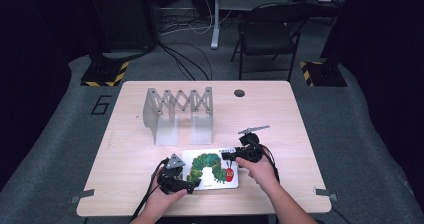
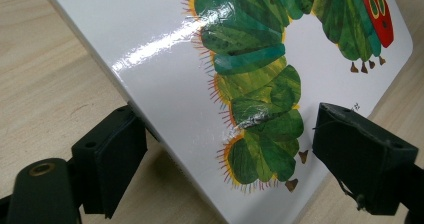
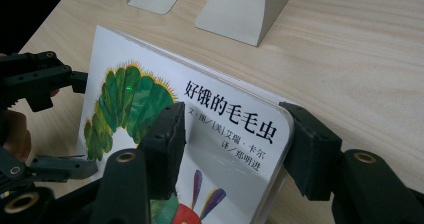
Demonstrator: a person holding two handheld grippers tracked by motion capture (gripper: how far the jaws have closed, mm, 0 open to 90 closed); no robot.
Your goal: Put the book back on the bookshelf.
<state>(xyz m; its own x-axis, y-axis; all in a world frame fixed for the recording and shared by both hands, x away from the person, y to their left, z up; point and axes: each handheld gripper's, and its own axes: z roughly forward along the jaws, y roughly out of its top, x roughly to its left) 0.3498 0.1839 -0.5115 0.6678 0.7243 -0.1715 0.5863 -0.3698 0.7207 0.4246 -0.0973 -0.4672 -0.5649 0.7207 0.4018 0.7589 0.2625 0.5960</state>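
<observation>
Each black hand-held gripper [image 1: 187,186] has blocky jaws, brass-ringed screw holes and a trailing cable.

the book [image 2: 165,59] has a glossy, smooth white cover that catches the light. the table [image 1: 280,114] is pale matt wood grain. the rack [image 1: 177,115] looks like dull grey metal. the gripper pads [image 3: 165,144] are matt black plastic.

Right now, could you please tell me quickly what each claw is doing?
Left claw: closed on the picture book, one jaw over the cover, one beneath.
Right claw: closed on the book's corner.
</observation>
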